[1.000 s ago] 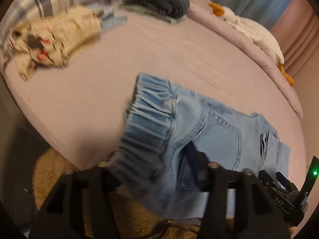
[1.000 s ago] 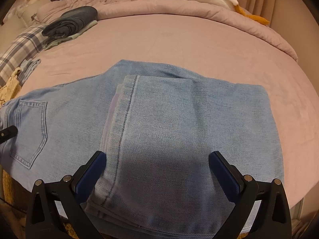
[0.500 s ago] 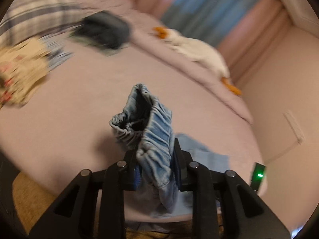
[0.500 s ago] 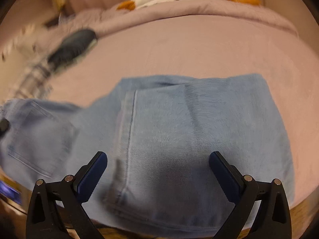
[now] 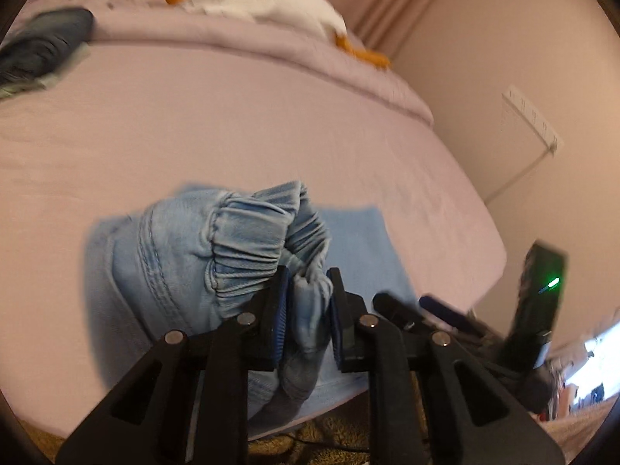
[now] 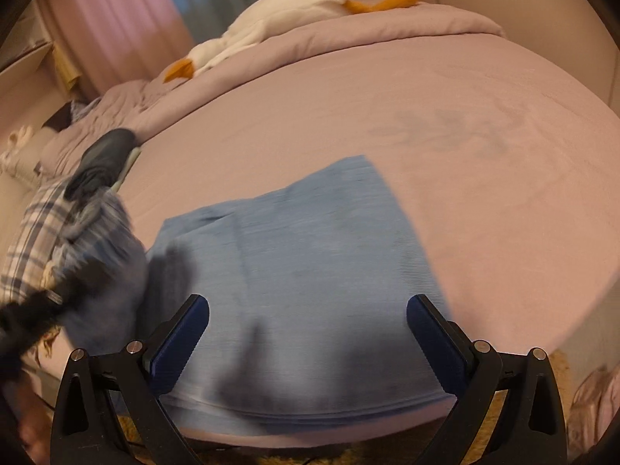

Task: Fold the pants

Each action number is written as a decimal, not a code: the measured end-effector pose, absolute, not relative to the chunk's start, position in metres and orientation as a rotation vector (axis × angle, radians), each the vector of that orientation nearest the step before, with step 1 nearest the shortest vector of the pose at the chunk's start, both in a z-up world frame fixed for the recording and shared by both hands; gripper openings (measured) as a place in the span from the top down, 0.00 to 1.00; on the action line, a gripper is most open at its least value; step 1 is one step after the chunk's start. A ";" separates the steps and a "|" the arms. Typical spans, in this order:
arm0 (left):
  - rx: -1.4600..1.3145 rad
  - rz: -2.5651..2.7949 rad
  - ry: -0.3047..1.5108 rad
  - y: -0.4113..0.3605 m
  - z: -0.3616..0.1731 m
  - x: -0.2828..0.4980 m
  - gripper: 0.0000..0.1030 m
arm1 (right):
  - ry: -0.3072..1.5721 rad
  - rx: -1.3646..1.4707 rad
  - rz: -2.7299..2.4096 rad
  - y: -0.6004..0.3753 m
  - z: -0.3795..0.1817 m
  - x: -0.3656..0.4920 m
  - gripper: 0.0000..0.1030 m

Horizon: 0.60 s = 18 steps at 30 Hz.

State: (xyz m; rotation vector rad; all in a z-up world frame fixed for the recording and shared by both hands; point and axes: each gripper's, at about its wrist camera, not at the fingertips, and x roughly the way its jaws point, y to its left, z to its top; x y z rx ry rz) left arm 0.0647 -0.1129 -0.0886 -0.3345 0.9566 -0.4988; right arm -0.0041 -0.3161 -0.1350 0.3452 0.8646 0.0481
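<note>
Soft, ribbed-elastic denim pants [image 5: 186,255] on smooth mauve bed [image 5: 240,128]. Left claw [image 5: 308,310] clamped on gathered waistband; right claw [image 6: 308,333] spread wide, empty.

Each gripper [image 5: 306,310] [image 6: 308,333] has black triangular-cutout fingers, ribbed blue pads [image 5: 279,312] and silver screws.

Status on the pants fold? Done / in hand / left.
Done: the legs of the jeans already lie doubled in a flat stack at the bed edge. In hand: the left gripper is clamped on the elastic waistband, lifted over that stack. The right gripper hovers open above it, holding nothing. Left: lay the waist end down and flatten.
</note>
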 end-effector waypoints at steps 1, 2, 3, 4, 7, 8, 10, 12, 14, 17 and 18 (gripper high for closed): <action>-0.350 -0.516 0.994 -0.114 -0.095 0.068 0.78 | 0.866 0.352 0.045 -0.320 -0.136 -0.006 0.01; -0.373 -0.532 1.021 -0.117 -0.101 0.070 0.75 | 0.870 0.367 0.045 -0.323 -0.137 -0.008 0.01; -0.405 -0.558 1.025 -0.116 -0.102 0.070 0.73 | 0.873 0.381 0.049 -0.326 -0.139 -0.009 0.01; -0.437 -0.595 1.029 -0.114 -0.100 0.071 0.68 | 0.873 0.391 0.053 -0.327 -0.139 -0.010 0.01; -0.529 -0.682 1.011 -0.099 -0.082 0.065 0.38 | 0.862 0.419 0.051 -0.333 -0.139 -0.015 0.01; -0.527 -0.676 0.978 -0.095 -0.073 0.060 0.30 | 0.857 0.422 0.048 -0.334 -0.138 -0.015 0.01; -0.501 -0.612 0.901 -0.075 -0.055 0.052 0.18 | 0.846 0.424 0.048 -0.335 -0.134 -0.017 0.01; -0.466 -0.536 0.847 -0.057 -0.046 0.043 0.15 | 0.836 0.421 0.061 -0.331 -0.129 -0.016 0.01; -0.430 -0.448 0.834 -0.042 -0.049 0.039 0.17 | 0.829 0.418 0.091 -0.325 -0.125 -0.015 0.01; -0.419 -0.347 0.902 -0.021 -0.072 0.042 0.43 | 0.831 0.426 0.197 -0.309 -0.120 -0.013 0.01; -0.429 -0.336 0.947 -0.017 -0.084 0.044 0.62 | 0.833 0.429 0.231 -0.303 -0.119 -0.011 0.01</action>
